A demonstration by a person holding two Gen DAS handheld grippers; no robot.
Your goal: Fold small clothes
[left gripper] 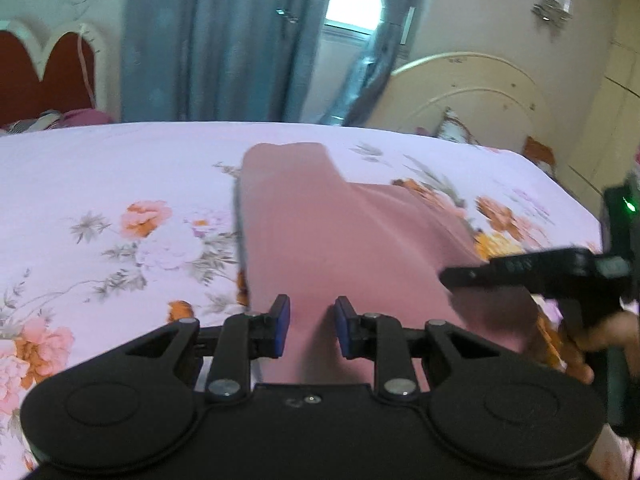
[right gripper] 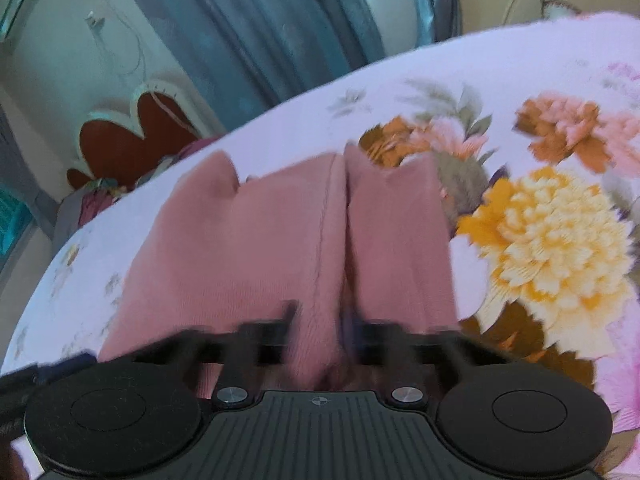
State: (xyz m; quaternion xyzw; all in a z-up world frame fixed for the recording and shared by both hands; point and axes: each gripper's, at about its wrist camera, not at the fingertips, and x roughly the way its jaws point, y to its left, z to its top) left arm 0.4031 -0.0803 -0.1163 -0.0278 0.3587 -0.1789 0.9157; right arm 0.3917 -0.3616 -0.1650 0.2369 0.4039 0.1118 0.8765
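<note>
The bed [left gripper: 100, 168] fills most of what I see, covered in a pale lilac sheet printed with orange, pink and yellow flowers. Behind it hang blue-grey curtains [left gripper: 208, 40], with a red heart-shaped headboard [left gripper: 48, 76] off to the left and a cream arched headboard [left gripper: 472, 88] to the right.

On the sheet lies the pink garment [left gripper: 320, 232], stretching away from me toward the far edge of the bed, its near end under both my tools. In the right wrist view it shows a seam or fold running down its middle.

My left gripper [left gripper: 312, 326] sits low over the near end of the garment. Its blue pads [left gripper: 283, 320] stand a little apart with pink cloth running between them, and they do not press it.

My right gripper [right gripper: 320, 332] is blurred in its own view; a ridge of pink fabric rises between its narrow jaws, and I think they pinch it, though the smear makes that hard to confirm. In the left wrist view it reaches in from the right, over the garment's edge.
</note>
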